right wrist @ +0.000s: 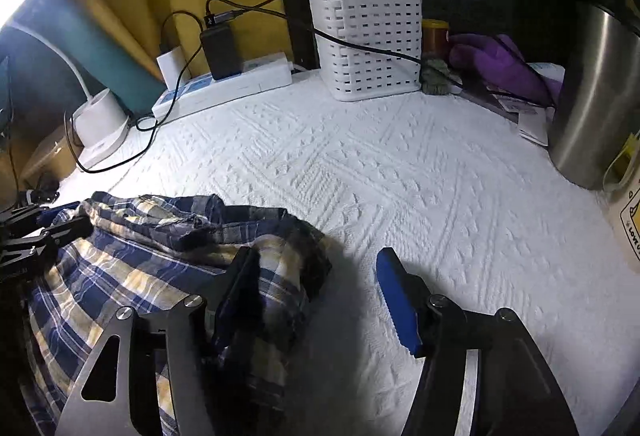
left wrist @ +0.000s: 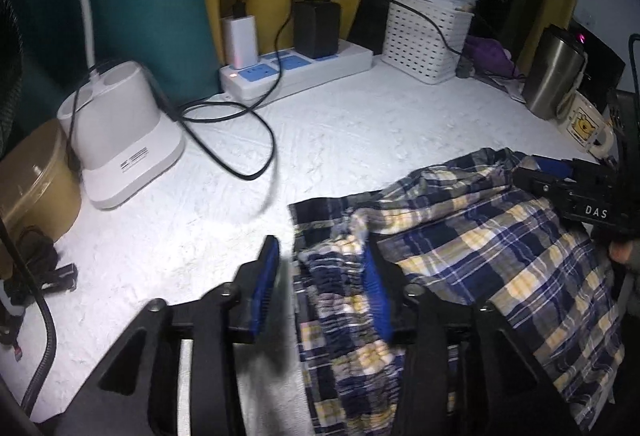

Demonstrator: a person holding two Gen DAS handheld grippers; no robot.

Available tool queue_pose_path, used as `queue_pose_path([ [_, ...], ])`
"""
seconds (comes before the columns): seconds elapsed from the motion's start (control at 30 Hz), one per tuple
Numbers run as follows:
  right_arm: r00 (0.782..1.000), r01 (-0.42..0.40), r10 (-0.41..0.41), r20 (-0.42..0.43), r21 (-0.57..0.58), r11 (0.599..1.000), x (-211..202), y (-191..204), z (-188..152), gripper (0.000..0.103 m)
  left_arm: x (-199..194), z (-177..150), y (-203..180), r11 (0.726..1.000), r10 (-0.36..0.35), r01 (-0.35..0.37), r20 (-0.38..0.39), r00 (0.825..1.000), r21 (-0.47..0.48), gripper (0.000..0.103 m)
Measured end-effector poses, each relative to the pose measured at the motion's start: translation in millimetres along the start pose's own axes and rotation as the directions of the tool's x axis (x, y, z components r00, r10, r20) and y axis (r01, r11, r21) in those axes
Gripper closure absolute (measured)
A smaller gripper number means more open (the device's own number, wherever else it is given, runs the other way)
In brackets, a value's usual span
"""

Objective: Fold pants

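While both grippers hung low over the near end of the pants (left wrist: 472,236), neither was clamped on anything: the left gripper (left wrist: 320,288) had its blue pads parted, with the gathered waistband edge lying loosely between them and no pad seen pressing on it, and the right gripper (right wrist: 320,300) stood wider apart, its left finger over the plaid cloth and its right finger above bare white cover. The pants, blue and yellow plaid, lay bunched in a heap on the near part of the white textured table cover (right wrist: 400,176), one layer thrown back over another and the far edge rumpled. Beyond them the cover was bare up to a power strip (left wrist: 296,70) with its chargers, a white slotted basket (right wrist: 368,44), a steel tumbler (right wrist: 596,96) and a lamp base (left wrist: 120,132), all well apart from the cloth. Judging by the untidy heap, the fold seemed at an early or middle step, with the grippers between grasps. The next move probably called for each gripper to close on a corner of the same edge, then lift and carry it evenly across, keeping clear of the loose black cable (left wrist: 248,140) near the left side.
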State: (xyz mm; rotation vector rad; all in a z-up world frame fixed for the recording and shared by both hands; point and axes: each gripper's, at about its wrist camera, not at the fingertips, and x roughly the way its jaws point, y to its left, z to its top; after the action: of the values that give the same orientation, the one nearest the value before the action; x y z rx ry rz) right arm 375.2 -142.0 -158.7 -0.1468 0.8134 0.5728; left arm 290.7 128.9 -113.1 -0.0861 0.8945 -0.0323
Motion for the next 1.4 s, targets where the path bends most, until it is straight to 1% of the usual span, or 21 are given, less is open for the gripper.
queue_pose_path([
  [0.07, 1.000, 0.023, -0.023, 0.002, -0.013, 1.000, 0.6, 0.8, 0.5, 0.036, -2.0, 0.1, 4.8, 1.000, -0.005, 0.005, 0.000, 1.000, -0.024, 0.052],
  [0.17, 0.998, 0.062, -0.061, 0.017, -0.032, 0.998, -3.1, 0.7, 0.6, 0.034, -8.2, 2.1, 11.0, 0.998, -0.013, 0.013, 0.008, 1.000, -0.054, 0.050],
  [0.3, 0.994, 0.100, -0.100, 0.042, 0.005, 0.995, -15.6, -8.1, 1.6, 0.034, -34.2, 6.0, 14.5, 0.994, -0.042, 0.048, 0.064, 0.997, -0.094, 0.050],
  [0.37, 0.993, 0.109, -0.110, 0.052, 0.025, 0.994, -24.1, -13.6, 1.6, 0.034, -47.5, 6.7, 15.1, 0.994, -0.022, 0.032, 0.094, 0.995, -0.104, 0.051],
  [0.4, 0.992, 0.106, -0.108, 0.059, 0.033, 0.994, -29.9, -15.2, 0.7, 0.034, -54.1, 6.0, 15.9, 0.994, -0.019, 0.031, 0.105, 0.994, -0.109, 0.050],
  [0.5, 0.994, 0.083, -0.085, 0.065, 0.037, 0.996, -43.7, -15.5, -3.6, 0.034, -63.6, 0.1, 14.7, 0.991, -0.046, 0.058, 0.099, 0.994, -0.117, 0.050],
  [0.6, 0.998, 0.039, -0.040, 0.054, 0.019, 0.999, -52.4, -7.5, -10.4, 0.034, -64.1, -10.6, 11.4, 0.992, -0.065, 0.072, 0.074, 0.995, -0.105, 0.050],
  [0.7, 1.000, 0.008, -0.008, 0.015, -0.026, 1.000, -50.2, 6.8, -18.0, 0.034, -57.7, -23.1, 8.4, 0.991, -0.077, 0.080, 0.034, 0.996, -0.110, 0.050],
  [0.8, 1.000, 0.005, -0.006, -0.010, -0.055, 0.998, -44.3, 17.7, -28.6, 0.034, -48.4, -31.2, 6.7, 0.992, -0.061, 0.060, -0.004, 0.998, -0.108, 0.050],
  [0.9, 1.000, 0.013, -0.015, -0.025, -0.055, 0.998, -39.0, 18.5, -37.6, 0.034, -43.8, -35.2, 9.5, 0.991, -0.065, 0.063, -0.017, 0.998, -0.120, 0.050],
  [0.93, 0.999, 0.015, -0.016, -0.028, -0.053, 0.999, -38.3, 18.0, -39.4, 0.034, -43.7, -35.8, 9.7, 0.991, -0.062, 0.059, -0.017, 0.998, -0.118, 0.048],
  [1.03, 0.999, 0.027, -0.029, -0.028, -0.051, 0.998, -39.1, 15.4, -44.7, 0.034, -42.8, -36.5, 8.4, 0.994, -0.047, 0.046, -0.010, 0.999, -0.099, 0.048],
  [1.07, 0.999, 0.033, -0.035, -0.029, -0.050, 0.998, -38.9, 14.4, -45.4, 0.034, -41.5, -36.9, 7.6, 0.995, -0.032, 0.031, -0.008, 0.999, -0.091, 0.045],
  [1.17, 0.998, 0.057, -0.059, -0.029, -0.053, 0.997, -39.6, 12.6, -47.1, 0.034, -39.1, -39.6, 3.8, 0.998, 0.005, -0.006, -0.004, 1.000, -0.062, 0.045],
  [1.3, 0.996, 0.087, -0.088, -0.027, -0.038, 0.996, -43.2, 5.4, -50.0, 0.034, -42.2, -39.0, 3.9, 0.997, 0.024, -0.024, -0.002, 1.000, -0.068, 0.045],
  [1.4, 0.995, 0.099, -0.100, -0.023, -0.024, 0.995, -49.4, 1.3, -52.1, 0.034, -53.2, -36.3, 2.8, 0.995, 0.034, -0.032, 0.020, 0.999, -0.093, 0.045],
])
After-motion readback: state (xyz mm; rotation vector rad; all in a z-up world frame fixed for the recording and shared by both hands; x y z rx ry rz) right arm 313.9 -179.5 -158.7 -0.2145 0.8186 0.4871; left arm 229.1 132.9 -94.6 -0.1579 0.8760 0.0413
